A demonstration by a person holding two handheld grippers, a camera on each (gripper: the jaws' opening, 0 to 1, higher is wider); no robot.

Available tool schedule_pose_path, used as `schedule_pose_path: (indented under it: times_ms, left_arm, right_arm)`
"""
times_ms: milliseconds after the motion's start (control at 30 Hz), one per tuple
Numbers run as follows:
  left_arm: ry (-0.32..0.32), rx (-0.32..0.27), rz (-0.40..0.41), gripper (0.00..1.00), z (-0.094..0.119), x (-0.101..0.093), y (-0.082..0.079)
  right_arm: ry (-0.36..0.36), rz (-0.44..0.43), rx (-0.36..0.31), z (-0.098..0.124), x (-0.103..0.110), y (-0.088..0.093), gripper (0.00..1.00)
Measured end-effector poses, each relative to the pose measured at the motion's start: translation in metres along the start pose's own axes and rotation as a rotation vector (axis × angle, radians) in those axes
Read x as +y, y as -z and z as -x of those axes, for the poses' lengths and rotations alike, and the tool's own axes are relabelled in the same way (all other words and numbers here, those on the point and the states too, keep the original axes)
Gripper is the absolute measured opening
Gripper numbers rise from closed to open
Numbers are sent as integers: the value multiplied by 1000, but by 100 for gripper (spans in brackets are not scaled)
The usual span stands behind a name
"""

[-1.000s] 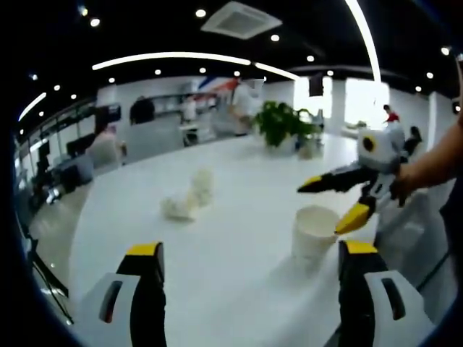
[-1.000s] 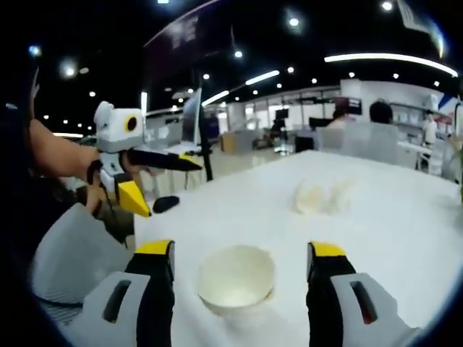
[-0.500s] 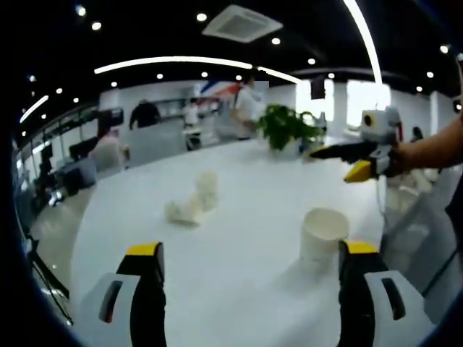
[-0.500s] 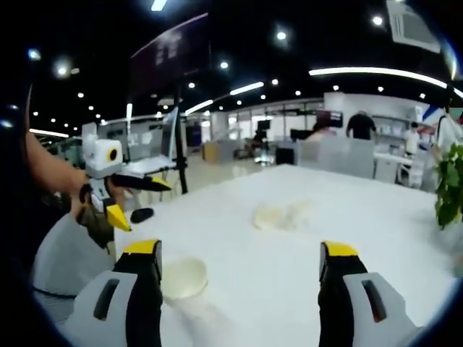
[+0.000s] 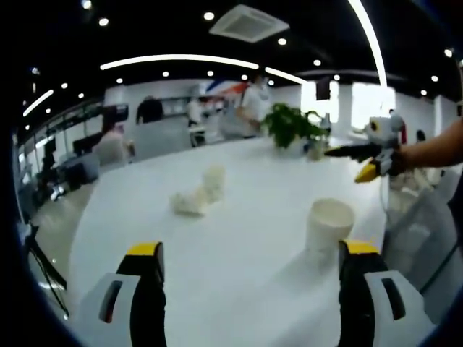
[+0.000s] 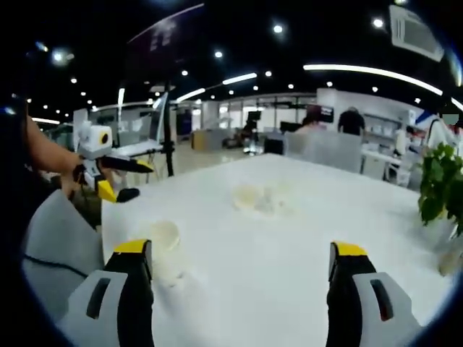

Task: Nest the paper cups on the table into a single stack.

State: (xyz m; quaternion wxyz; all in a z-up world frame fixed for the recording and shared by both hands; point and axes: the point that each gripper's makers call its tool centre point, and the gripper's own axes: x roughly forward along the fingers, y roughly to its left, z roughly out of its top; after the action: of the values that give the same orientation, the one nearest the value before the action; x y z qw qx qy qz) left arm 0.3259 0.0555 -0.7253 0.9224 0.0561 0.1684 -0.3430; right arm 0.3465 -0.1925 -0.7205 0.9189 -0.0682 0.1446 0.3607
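Cup point(image 5: 329, 224) stands upright, mouth up, between open left claw point(image 5: 249, 278) jaws.

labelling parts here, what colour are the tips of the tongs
Yellow tips on black jaws, clearest on the left tongs in the left gripper view.

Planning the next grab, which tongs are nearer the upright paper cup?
Left. The left tongs have the upright paper cup just beyond one tip; the right tongs hover farther back, above the table.
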Motion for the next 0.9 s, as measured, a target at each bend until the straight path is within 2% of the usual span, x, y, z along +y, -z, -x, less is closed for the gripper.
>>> schedule_pose_path:
  times_ms: [367,500,700,900]
  left_arm:
    - [2,30,-30,98,6,4,8]
    - [31,56,-56,98,5,3,12]
    - [69,113,-97,98,-4,10,23]
    - [107,145,-143,98,-19,17,22]
  right_arm:
    - [29,-17,21,10,-13,7,100]
    - [39,-24,21,15,-16,8,100]
    - [41,-41,23,16,-12,12,100]
    - [41,-44,26,17,-11,15,100]
